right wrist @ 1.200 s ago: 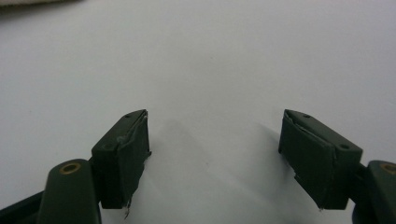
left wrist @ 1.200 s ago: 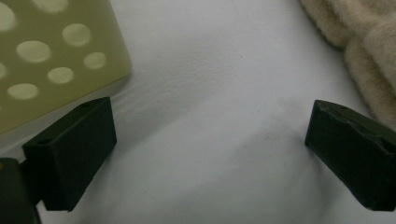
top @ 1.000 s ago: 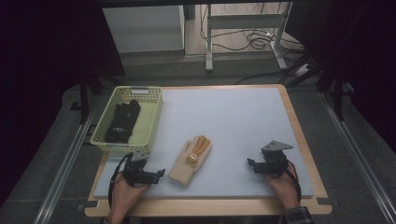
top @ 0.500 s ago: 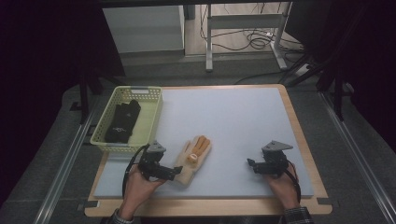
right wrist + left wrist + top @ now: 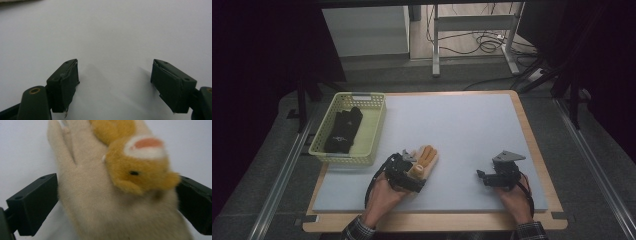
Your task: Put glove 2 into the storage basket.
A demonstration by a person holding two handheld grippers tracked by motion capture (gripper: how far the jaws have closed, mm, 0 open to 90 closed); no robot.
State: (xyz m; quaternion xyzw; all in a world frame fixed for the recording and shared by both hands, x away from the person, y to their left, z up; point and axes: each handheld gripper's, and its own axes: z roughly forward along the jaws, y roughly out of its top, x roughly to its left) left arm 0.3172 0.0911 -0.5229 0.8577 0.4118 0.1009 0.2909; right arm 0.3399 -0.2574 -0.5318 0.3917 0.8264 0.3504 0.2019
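left claw (image 5: 410,176) spread wide, its jaws having just been opening, now straddling the cuff of the beige glove (image 5: 424,161) with the orange plush animal — glove flat on the bench (image 5: 472,130), just beside the basket (image 5: 369,131). best to push deeper before squeezing, catching both layers. right claw (image 5: 484,177) released, holding nothing — resting on the bench.

Beige glove (image 5: 426,161) with orange-and-white plush animal (image 5: 140,162), pale yellow-green basket (image 5: 374,131), black gloves (image 5: 343,131), pale blue mat (image 5: 462,130)

No words, numbers, labels or signs can be read anywhere in these pictures, not on any thing on the table.
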